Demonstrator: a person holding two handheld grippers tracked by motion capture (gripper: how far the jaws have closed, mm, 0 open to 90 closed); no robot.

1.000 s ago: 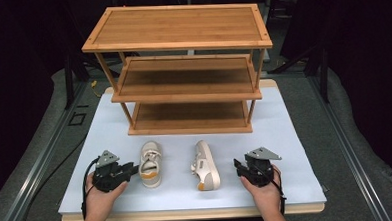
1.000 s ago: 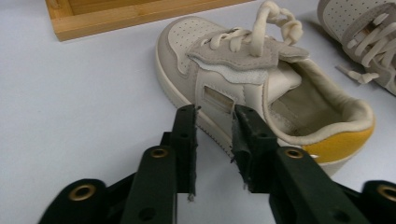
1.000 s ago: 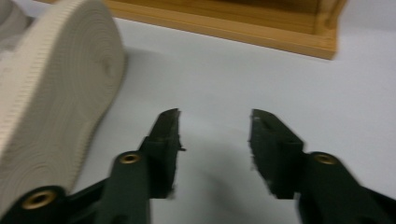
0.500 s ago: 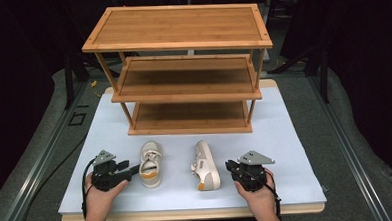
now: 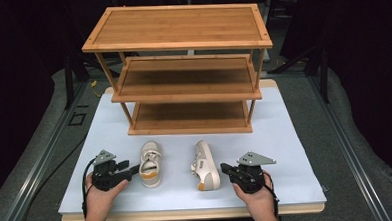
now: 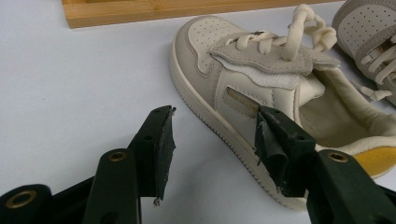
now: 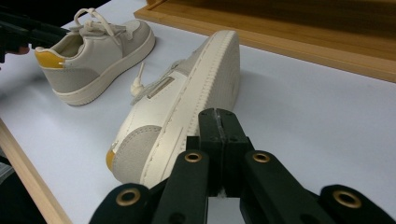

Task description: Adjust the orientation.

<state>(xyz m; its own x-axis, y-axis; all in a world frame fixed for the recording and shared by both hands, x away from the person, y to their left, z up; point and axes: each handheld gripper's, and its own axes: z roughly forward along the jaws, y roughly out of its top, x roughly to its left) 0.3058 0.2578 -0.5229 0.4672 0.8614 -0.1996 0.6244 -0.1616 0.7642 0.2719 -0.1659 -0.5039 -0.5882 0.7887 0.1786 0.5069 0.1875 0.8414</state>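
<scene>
Standing upright on the white-covered bench [image 5: 295,136], the cream low-top sneaker with a yellow heel tab [image 5: 150,165] sits just in front of the three-tier bamboo shoe rack [image 5: 182,71]. The left gripper [image 5: 132,169] reaches its heel from the left, jaws spread wide: in the left gripper view one jaw lies against the shoe's side wall [image 6: 243,102] and the other stands clear on the bench, so nothing is clamped. The matching second sneaker [image 5: 205,166] lies tipped on its side, sole toward the right gripper [image 5: 225,168]. That gripper's jaws have just been closing and now meet with nothing between them, just beside the sole [image 7: 201,88].
</scene>
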